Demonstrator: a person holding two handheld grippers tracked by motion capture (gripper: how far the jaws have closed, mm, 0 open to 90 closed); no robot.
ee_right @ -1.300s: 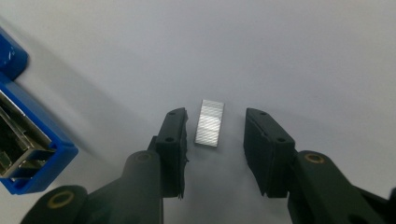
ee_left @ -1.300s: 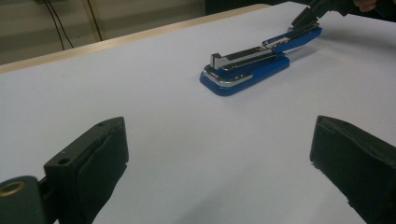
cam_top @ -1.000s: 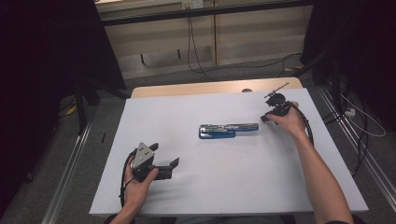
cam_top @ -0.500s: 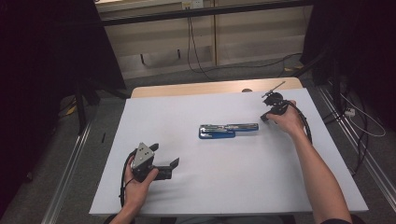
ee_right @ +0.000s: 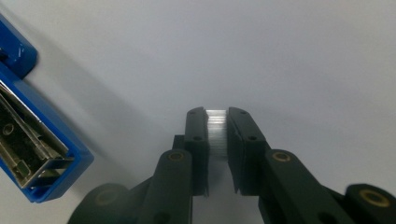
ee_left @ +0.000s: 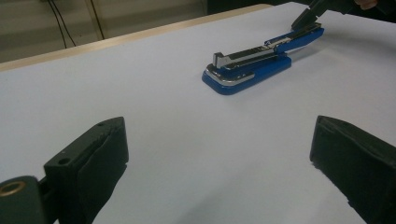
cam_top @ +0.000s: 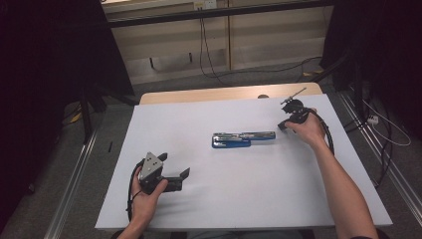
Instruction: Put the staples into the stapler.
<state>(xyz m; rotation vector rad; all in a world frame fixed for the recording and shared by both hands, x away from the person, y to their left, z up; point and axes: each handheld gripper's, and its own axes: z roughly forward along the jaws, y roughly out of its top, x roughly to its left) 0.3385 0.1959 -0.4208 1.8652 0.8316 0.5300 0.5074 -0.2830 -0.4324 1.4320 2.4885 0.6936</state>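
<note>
The table is covered by a white sheet, with a strip of bare wood exposed along its 12 o'clock edge; cables are seen on the floor beyond. Nothing is found lying between either gripper and the stapler. The stapler, blue with a bright metal magazine, is located at the centre of the sheet, lying lengthwise from 9 to 3 o'clock. It is opened out, its upper arm swung back toward 3 o'clock and its metal staple channel exposed. The left gripper is held at 7 o'clock, well apart from the stapler, jaws spread wide with nothing between them. The right gripper is held at 2 o'clock, just beside the stapler's swung-back end; its jaws are clenched on a small silvery strip of staples.
</note>
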